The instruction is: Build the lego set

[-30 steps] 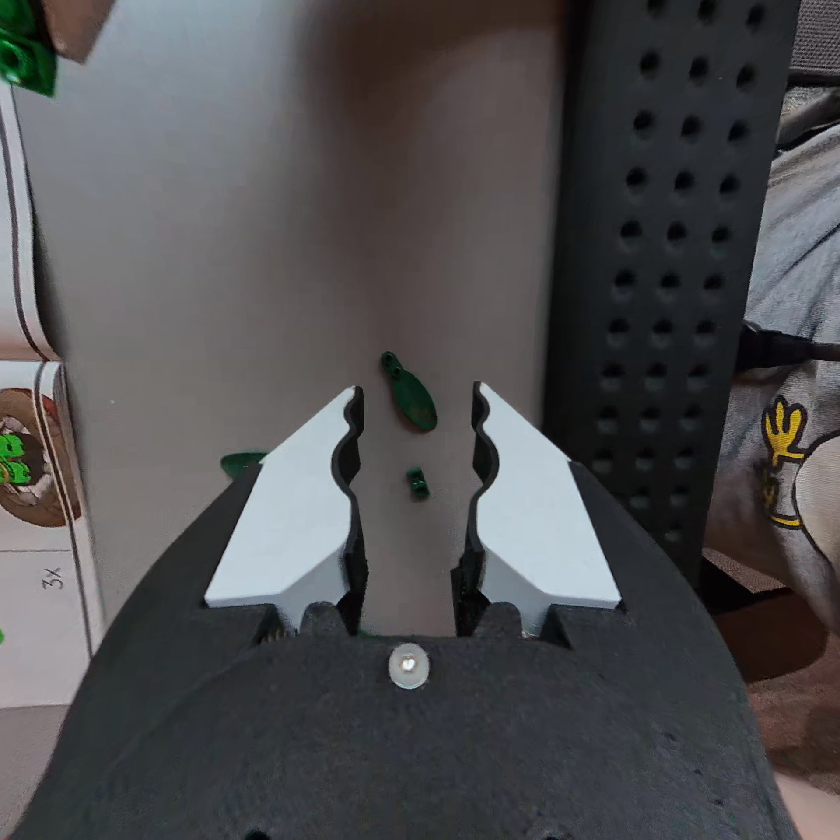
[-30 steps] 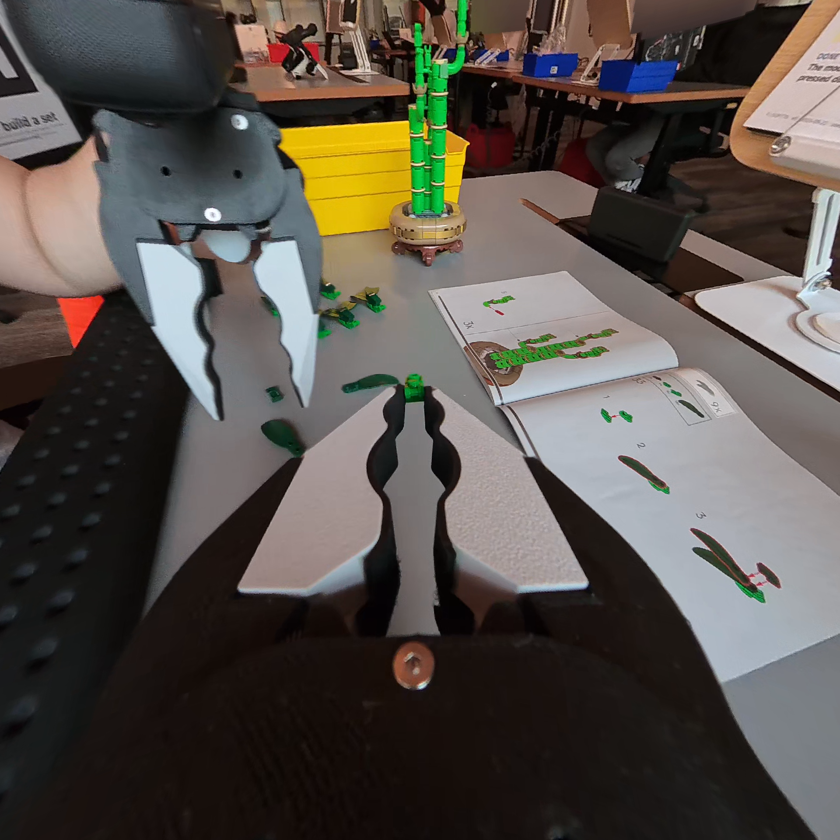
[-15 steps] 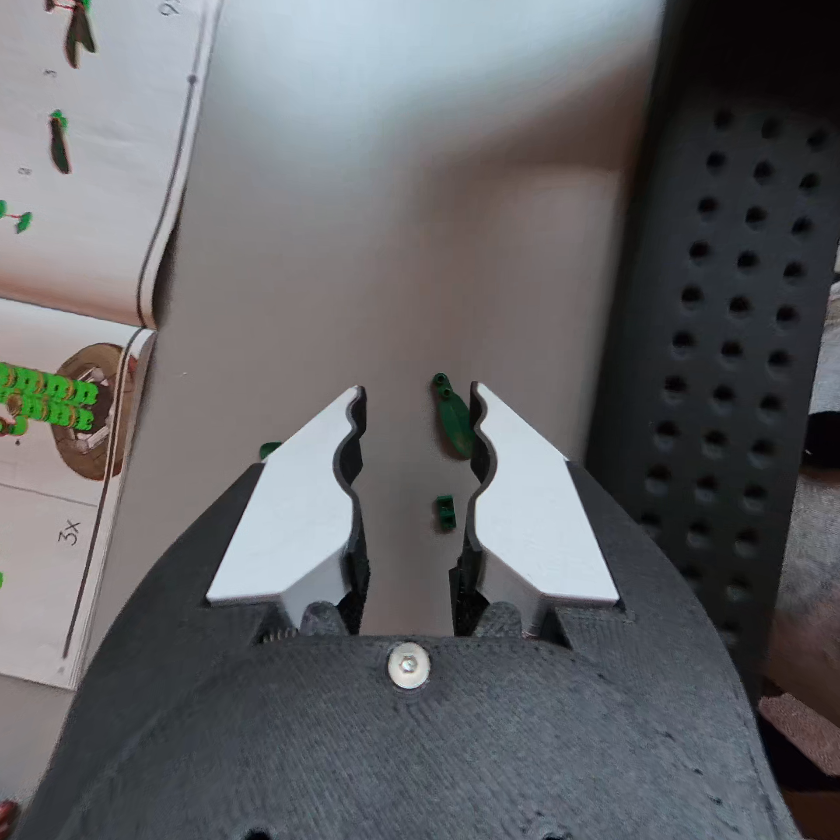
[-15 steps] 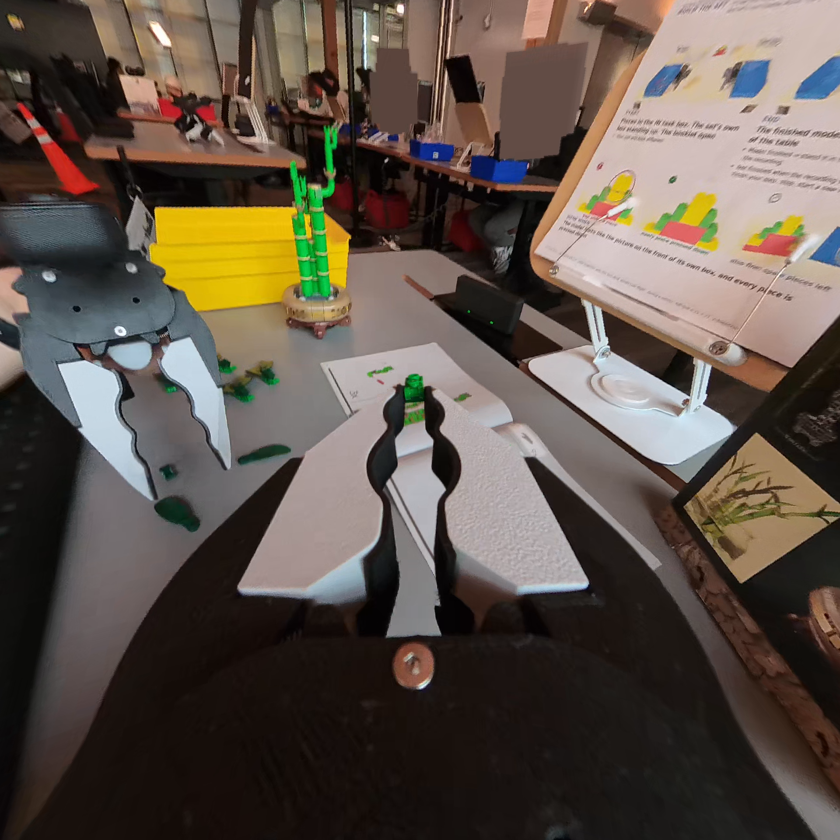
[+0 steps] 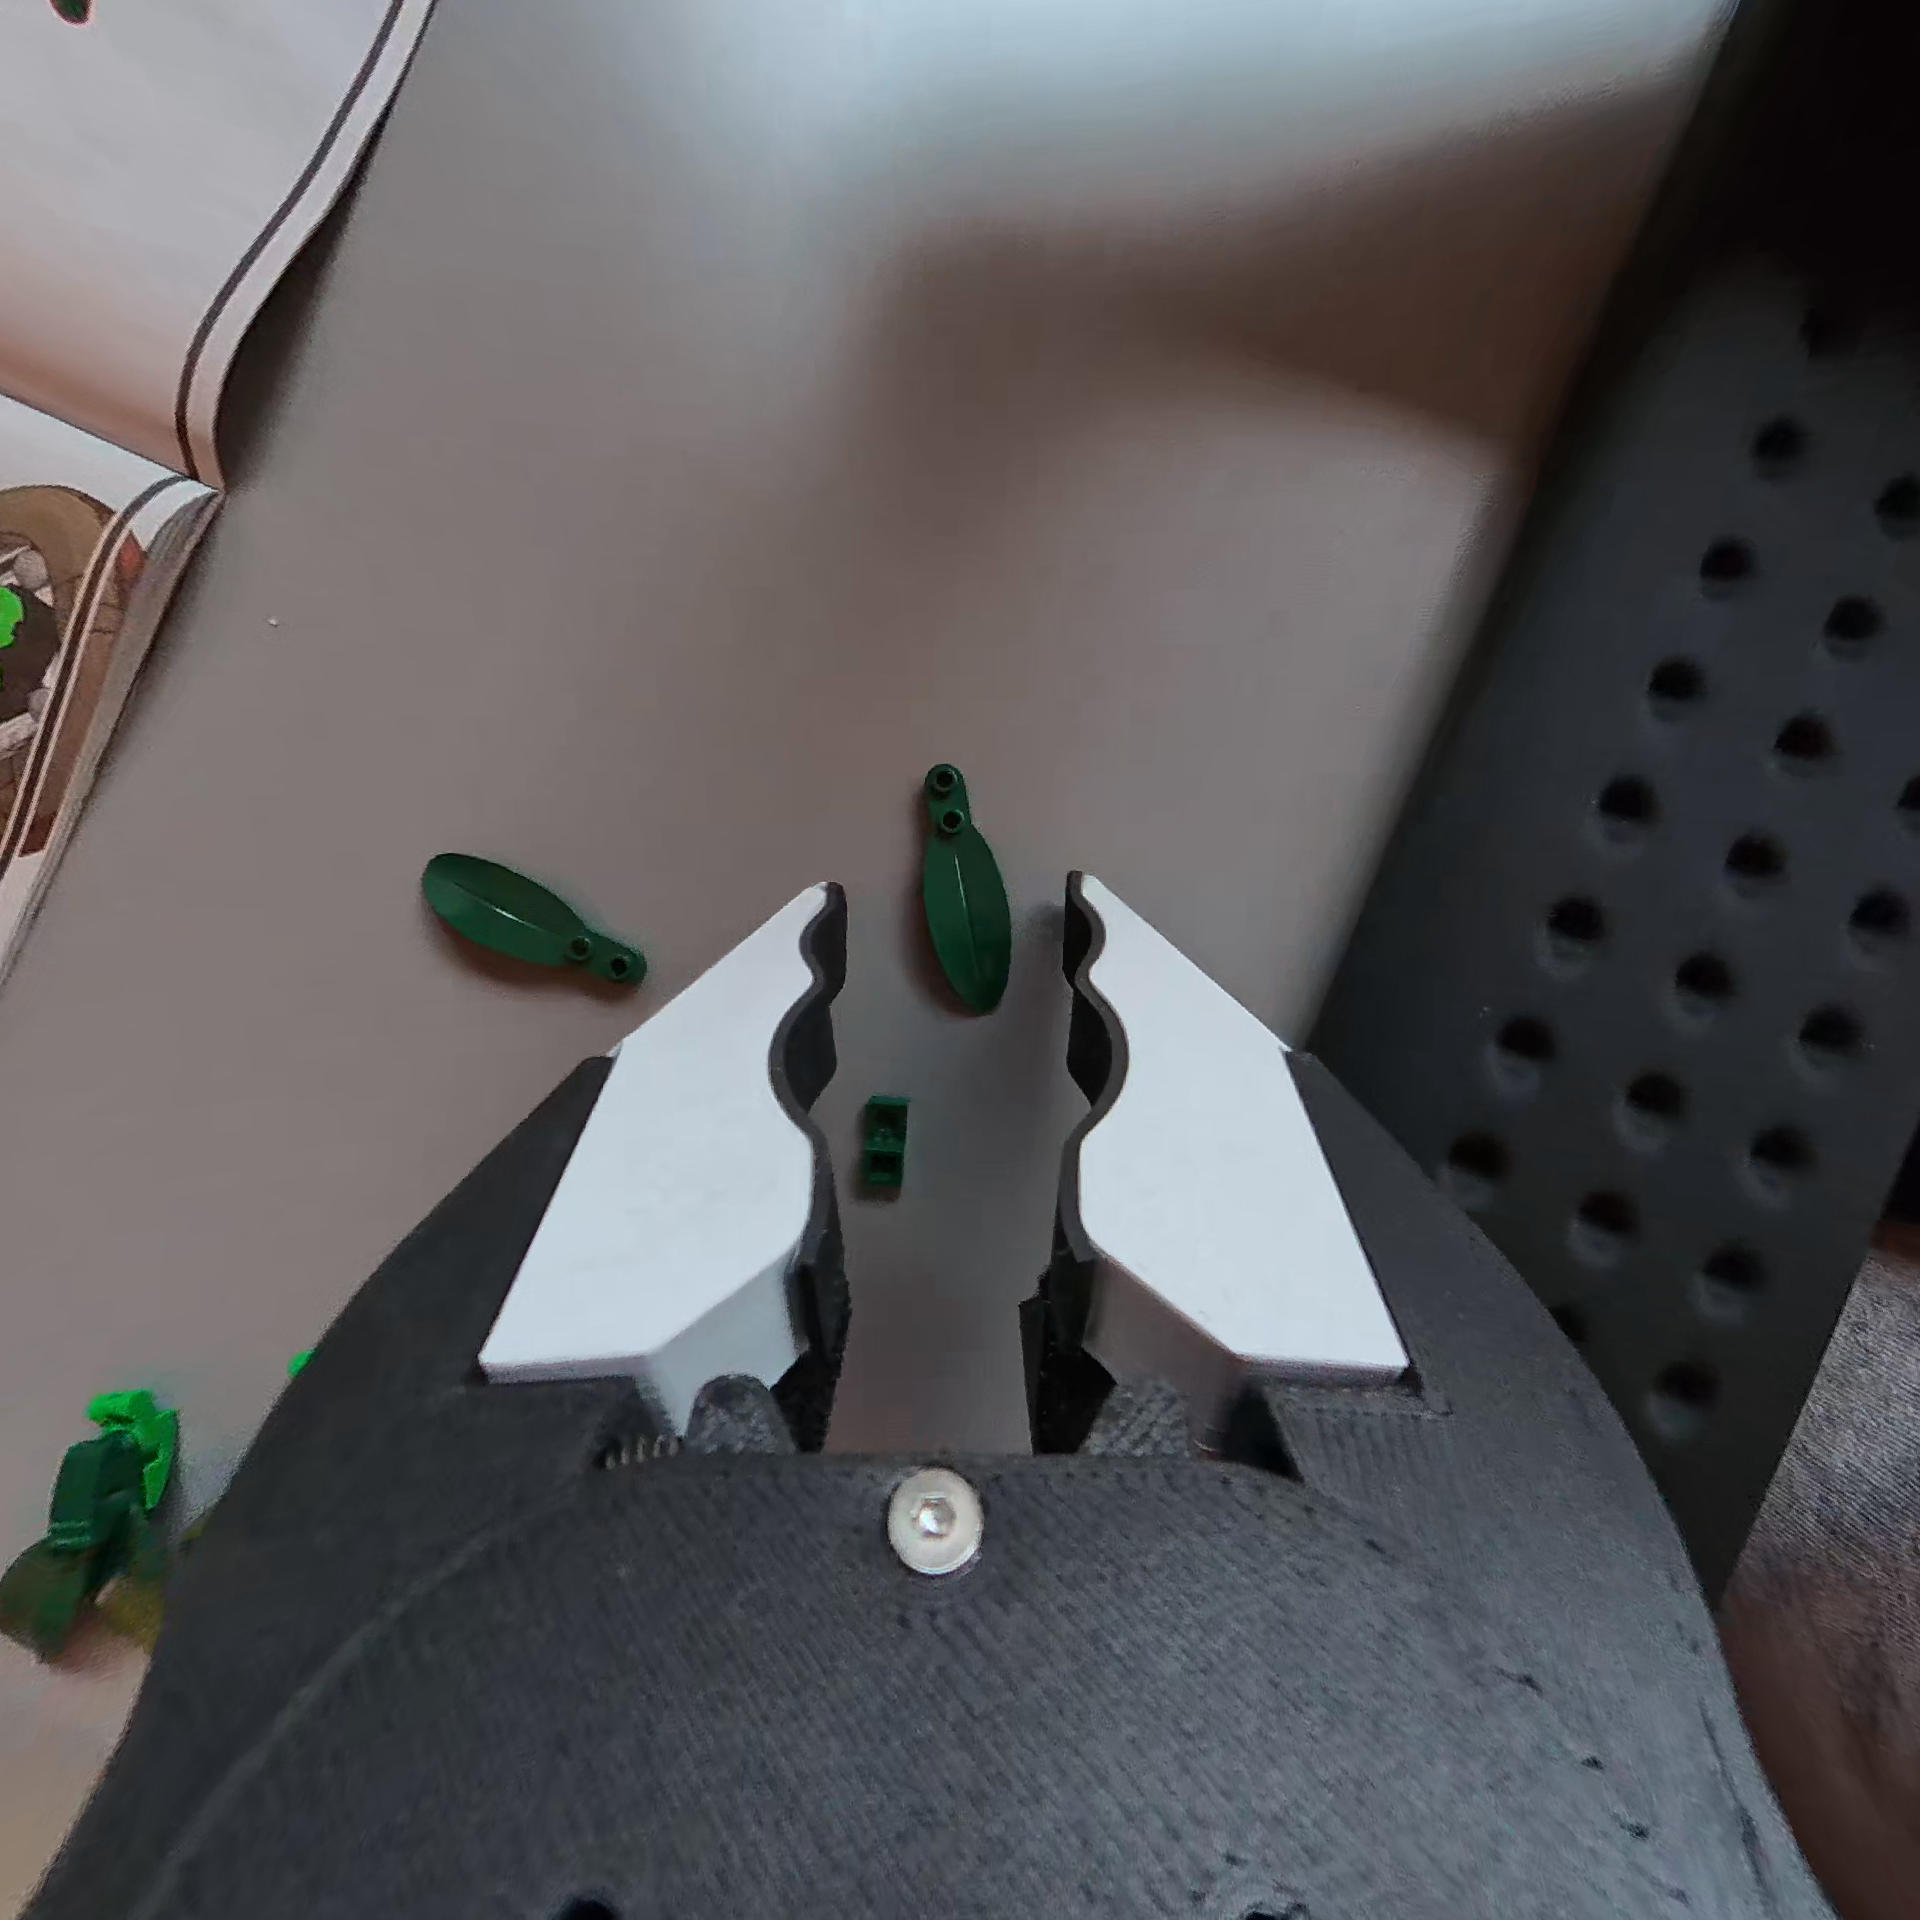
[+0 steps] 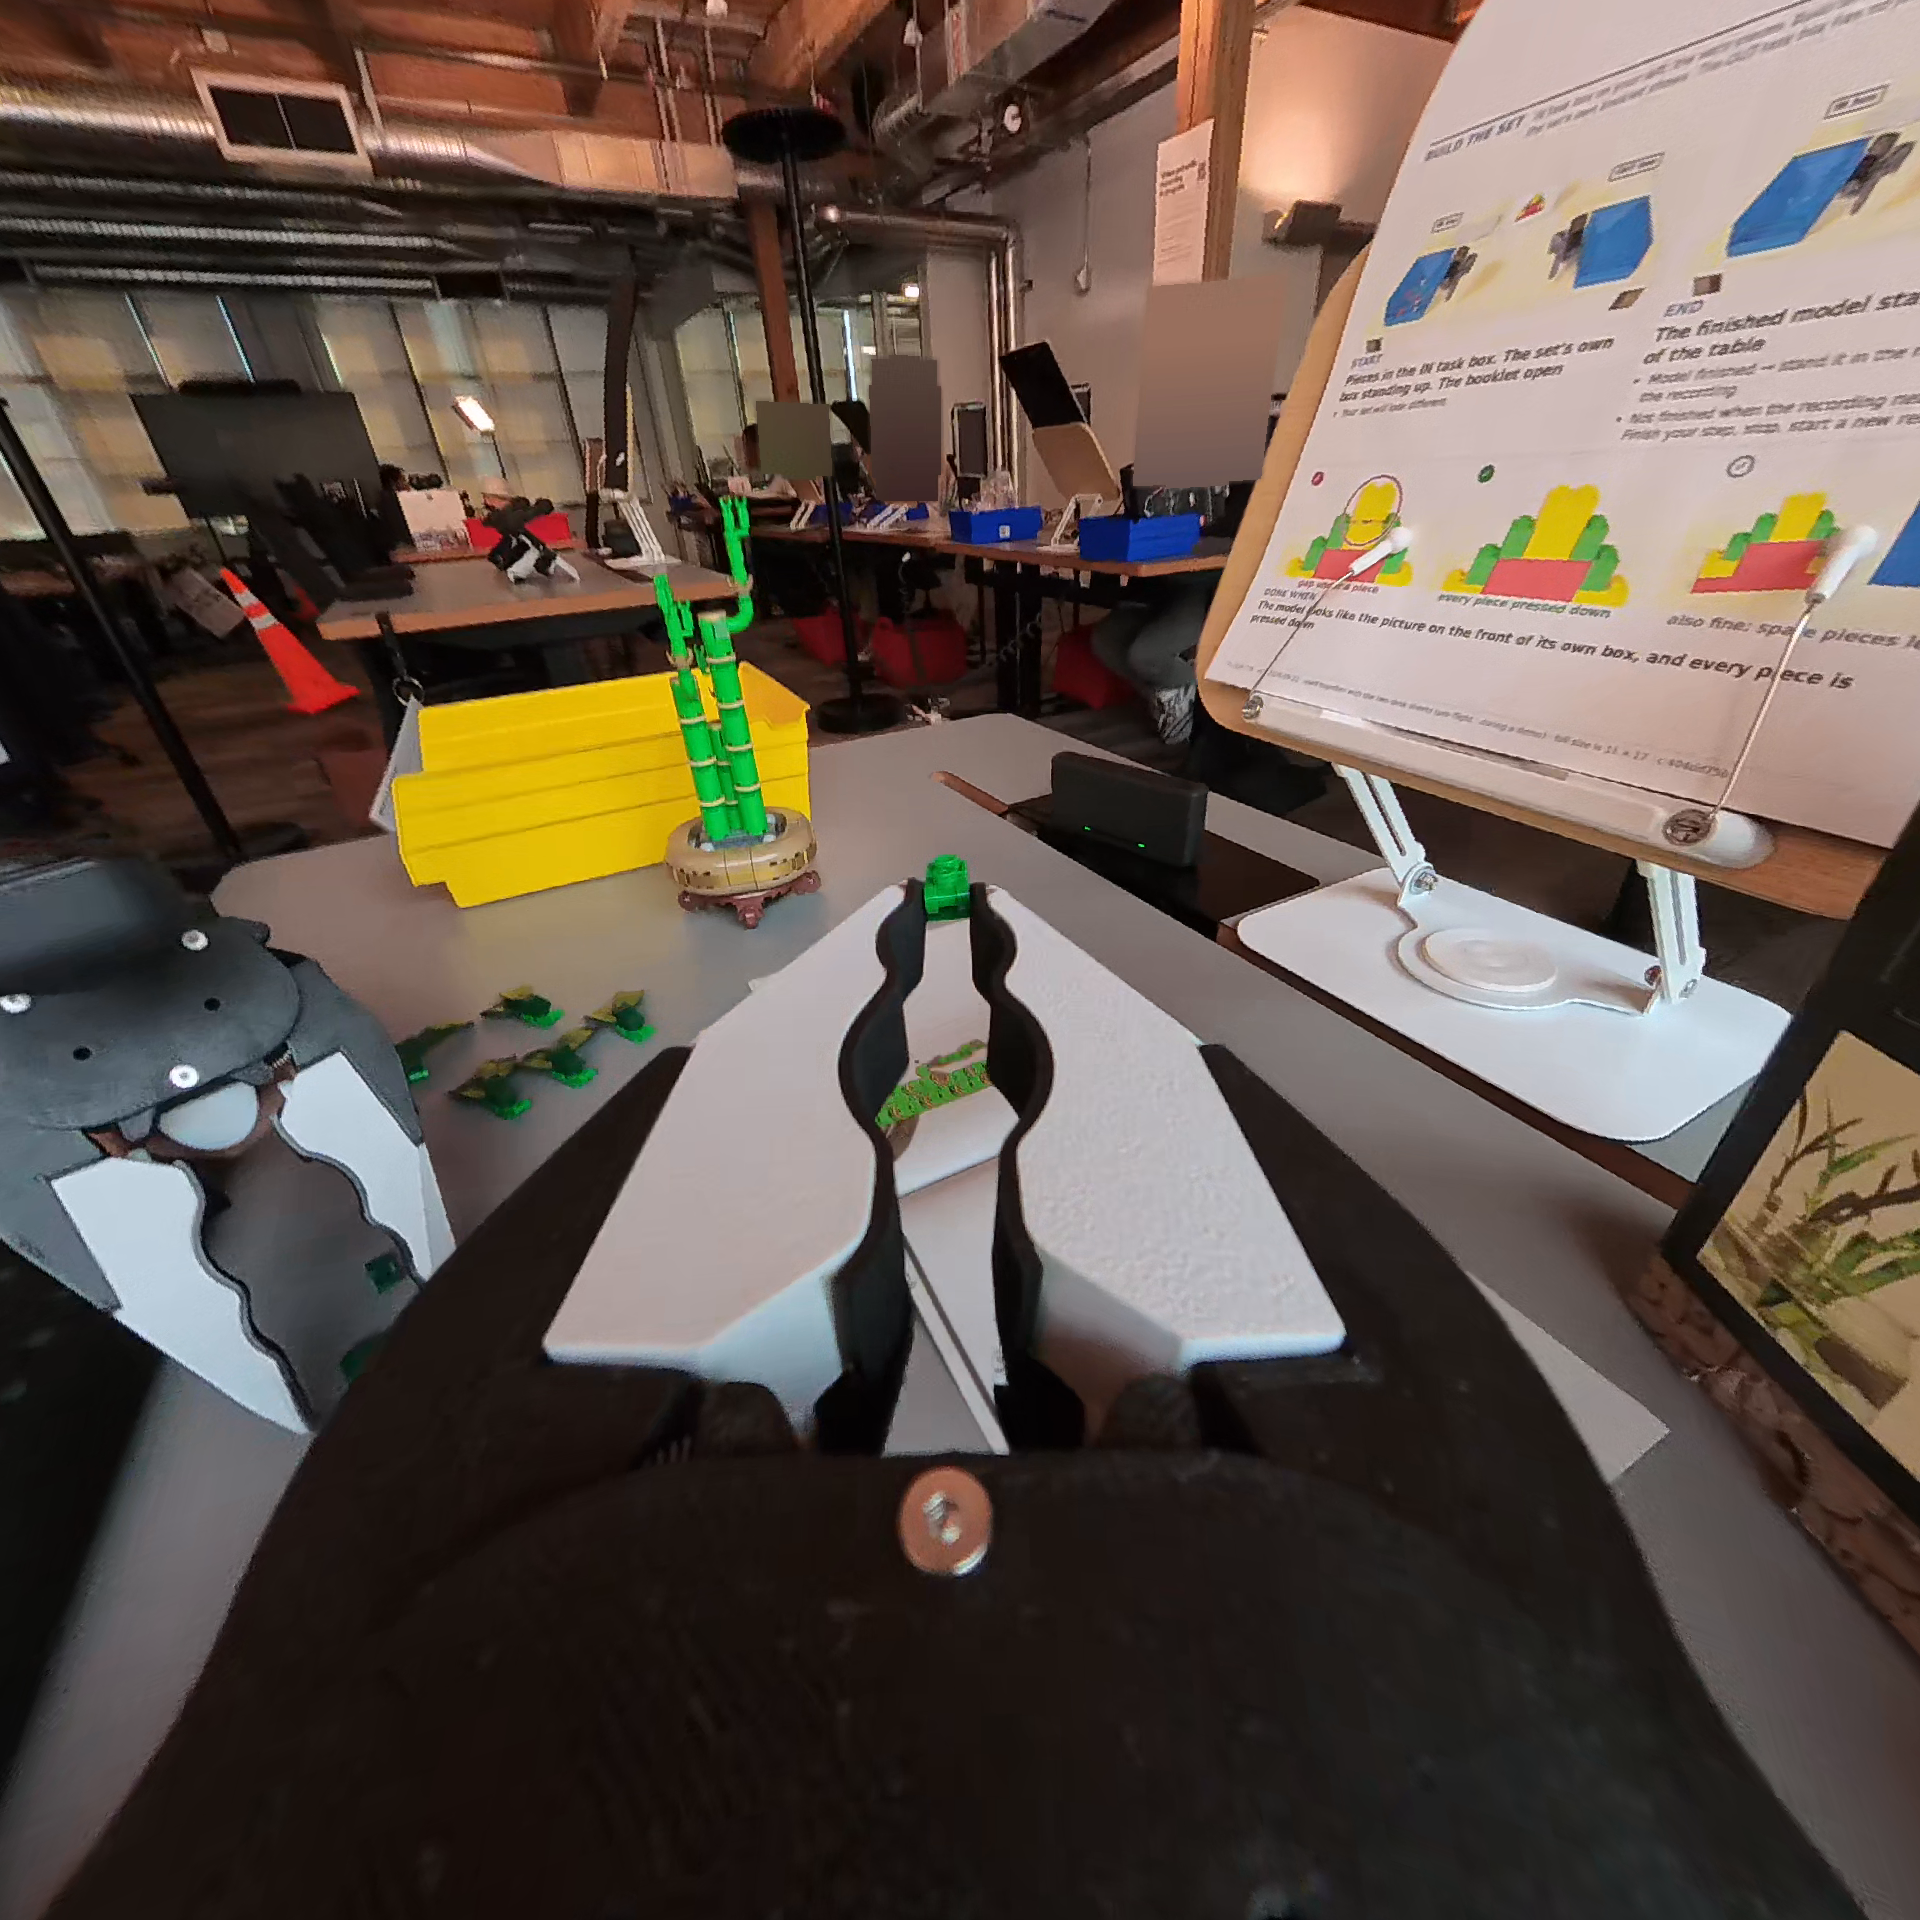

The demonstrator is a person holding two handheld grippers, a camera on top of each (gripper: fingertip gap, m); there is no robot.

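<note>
Now the left gripper (image 5: 951, 904), fingers wide, has dropped over a leaf (image 5: 966, 914); the right gripper (image 6: 948, 904) still pinches a stud (image 6: 945, 885), ready for joining.

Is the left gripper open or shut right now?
Open. The left gripper has a clear gap between its fingers, with bare table, a dark green leaf piece and a small green brick showing through.

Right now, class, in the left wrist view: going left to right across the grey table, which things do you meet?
Instruction booklet → leaf lying sideways → small dark green brick → upright leaf → black perforated pad.
</note>
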